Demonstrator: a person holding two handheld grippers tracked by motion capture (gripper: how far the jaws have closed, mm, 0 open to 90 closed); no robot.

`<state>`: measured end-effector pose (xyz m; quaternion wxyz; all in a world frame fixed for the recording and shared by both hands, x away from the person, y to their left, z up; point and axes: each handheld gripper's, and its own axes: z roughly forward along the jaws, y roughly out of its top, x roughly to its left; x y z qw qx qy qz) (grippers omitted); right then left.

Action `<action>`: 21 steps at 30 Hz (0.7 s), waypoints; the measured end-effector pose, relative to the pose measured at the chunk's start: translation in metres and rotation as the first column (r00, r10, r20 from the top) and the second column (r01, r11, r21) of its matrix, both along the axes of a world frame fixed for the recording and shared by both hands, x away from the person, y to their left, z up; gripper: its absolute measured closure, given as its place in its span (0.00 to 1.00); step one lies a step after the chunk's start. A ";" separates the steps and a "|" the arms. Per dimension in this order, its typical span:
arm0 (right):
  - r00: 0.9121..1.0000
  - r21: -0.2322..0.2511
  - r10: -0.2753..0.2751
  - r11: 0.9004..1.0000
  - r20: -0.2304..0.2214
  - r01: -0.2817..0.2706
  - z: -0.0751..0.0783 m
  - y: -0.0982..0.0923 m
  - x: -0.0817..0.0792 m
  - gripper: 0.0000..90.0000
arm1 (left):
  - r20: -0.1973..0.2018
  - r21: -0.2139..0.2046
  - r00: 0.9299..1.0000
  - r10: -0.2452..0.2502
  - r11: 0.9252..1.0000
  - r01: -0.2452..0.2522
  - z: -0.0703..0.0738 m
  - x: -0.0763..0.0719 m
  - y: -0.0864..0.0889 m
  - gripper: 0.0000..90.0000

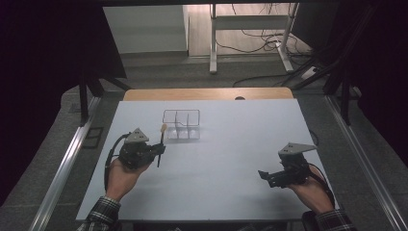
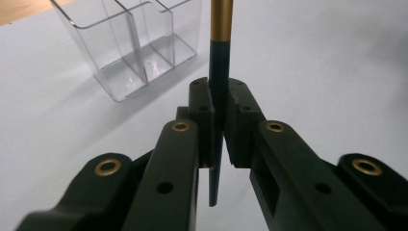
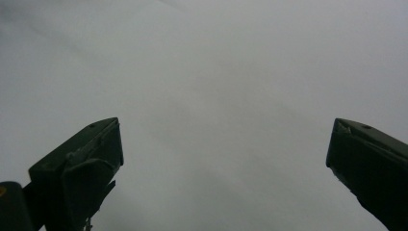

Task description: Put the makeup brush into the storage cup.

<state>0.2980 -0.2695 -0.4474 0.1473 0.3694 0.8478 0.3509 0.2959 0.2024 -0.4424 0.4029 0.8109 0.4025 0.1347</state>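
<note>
My left gripper (image 1: 159, 150) (image 2: 219, 103) is shut on a thin dark brush (image 1: 161, 144) (image 2: 220, 72) with a gold band and a pale tip, held upright just left of a clear plastic organizer (image 1: 181, 124) (image 2: 130, 43) with several compartments. The brush handle runs down between the jaws and pokes out below them. At the right of the table my right gripper (image 1: 263, 175) (image 3: 223, 154) is open, its jaws wide apart over bare white tabletop with nothing between them.
The white table top (image 1: 216, 159) has a wooden strip (image 1: 207, 94) along its far edge. Beyond it stand metal desk legs (image 1: 211, 43) and loose cables on the floor. Metal rails (image 1: 67, 159) run along both table sides.
</note>
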 end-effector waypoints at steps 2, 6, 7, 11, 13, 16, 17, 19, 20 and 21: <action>1.000 0.007 -0.013 1.000 -0.004 0.013 0.000 -0.004 -0.002 0.00 | 0.003 0.000 1.000 0.007 1.000 -0.007 0.001 0.002 0.002 0.93; 0.999 0.016 -0.029 0.999 -0.015 0.029 0.000 -0.012 -0.004 0.00 | 0.006 -0.002 1.000 0.023 1.000 -0.023 0.002 0.006 0.004 0.93; 0.999 0.017 -0.033 0.999 -0.017 0.033 -0.001 -0.013 -0.005 0.00 | 0.005 -0.005 1.000 0.029 1.000 -0.029 0.002 0.007 0.005 0.93; 0.999 0.021 -0.040 0.999 -0.027 0.041 -0.002 -0.018 -0.009 0.00 | 0.008 -0.020 0.999 0.042 0.999 -0.042 0.004 0.012 0.009 0.93; 0.998 0.025 -0.046 0.999 -0.033 0.046 -0.002 -0.021 -0.010 0.00 | 0.010 -0.030 0.999 0.049 0.998 -0.049 0.005 0.014 0.011 0.93; 0.998 0.030 -0.053 0.998 -0.037 0.055 -0.003 -0.024 -0.011 0.00 | 0.013 -0.031 0.999 0.051 0.998 -0.051 0.006 0.017 0.012 0.93; 0.998 0.031 -0.053 0.998 -0.038 0.054 -0.003 -0.025 -0.012 0.00 | 0.013 -0.033 0.999 0.051 0.998 -0.051 0.007 0.018 0.012 0.93; 0.997 0.027 -0.056 0.998 -0.043 0.057 -0.003 -0.025 -0.013 0.00 | 0.019 -0.029 0.998 0.054 0.998 -0.053 0.008 0.020 0.012 0.93; 0.998 0.023 -0.054 0.998 -0.041 0.055 -0.003 -0.026 -0.013 0.00 | 0.022 -0.033 0.998 0.053 0.998 -0.052 0.009 0.021 0.012 0.93; 0.998 0.026 -0.053 0.998 -0.037 0.054 -0.003 -0.027 -0.013 0.00 | 0.020 -0.038 0.998 0.057 0.998 -0.056 0.009 0.022 0.012 0.92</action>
